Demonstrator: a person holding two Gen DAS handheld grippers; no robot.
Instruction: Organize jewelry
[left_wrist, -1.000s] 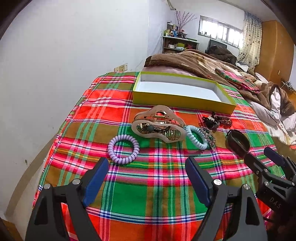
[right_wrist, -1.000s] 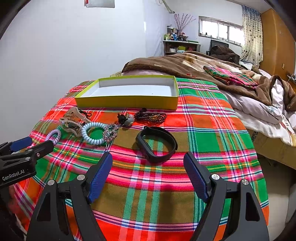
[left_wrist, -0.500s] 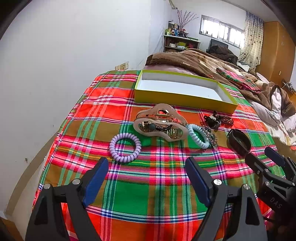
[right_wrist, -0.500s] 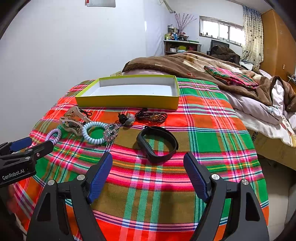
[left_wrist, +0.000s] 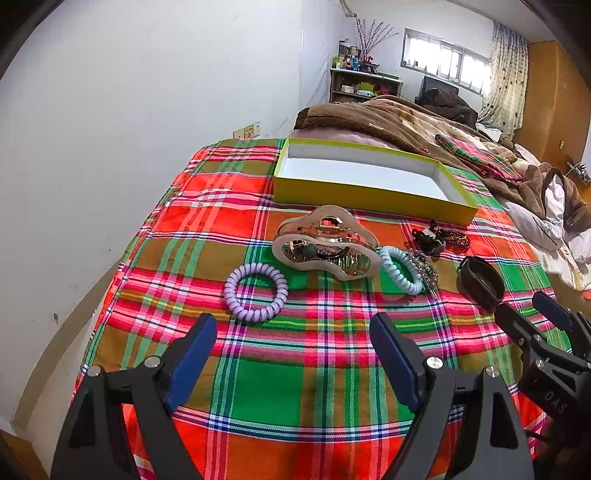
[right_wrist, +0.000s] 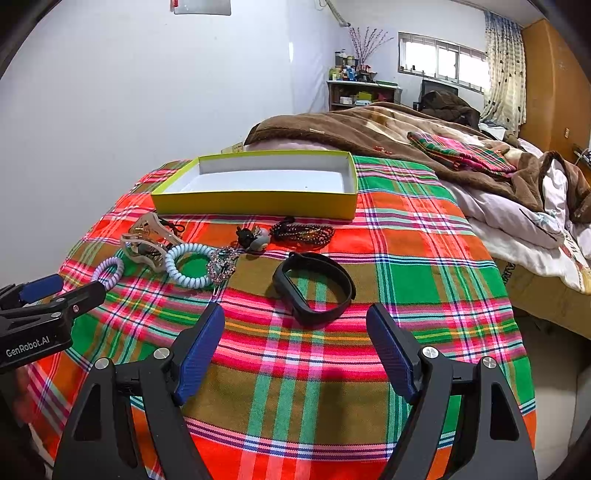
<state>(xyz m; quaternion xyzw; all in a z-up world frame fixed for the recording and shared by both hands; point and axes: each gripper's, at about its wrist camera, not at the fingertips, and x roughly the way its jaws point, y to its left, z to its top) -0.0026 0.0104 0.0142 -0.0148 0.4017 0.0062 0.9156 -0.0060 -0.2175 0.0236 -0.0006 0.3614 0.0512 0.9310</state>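
Jewelry lies in a row on the plaid cloth: a purple coil ring (left_wrist: 256, 292), a beige hair claw (left_wrist: 327, 245), a light blue coil ring (left_wrist: 400, 269) with a beaded clip, a dark bead string (right_wrist: 302, 232) and a black band (right_wrist: 314, 286). Behind them stands an empty yellow box (left_wrist: 364, 194), also in the right wrist view (right_wrist: 255, 203). My left gripper (left_wrist: 293, 360) is open and empty, just short of the purple ring. My right gripper (right_wrist: 295, 347) is open and empty, just short of the black band.
The plaid cloth (right_wrist: 406, 266) covers a bed end that drops off at the near and side edges. A white wall (left_wrist: 129, 110) runs close on the left. Brown blankets (right_wrist: 369, 129) are heaped behind the box.
Both grippers have moved slightly forward toward the jewelry. Nothing on the cloth has moved.
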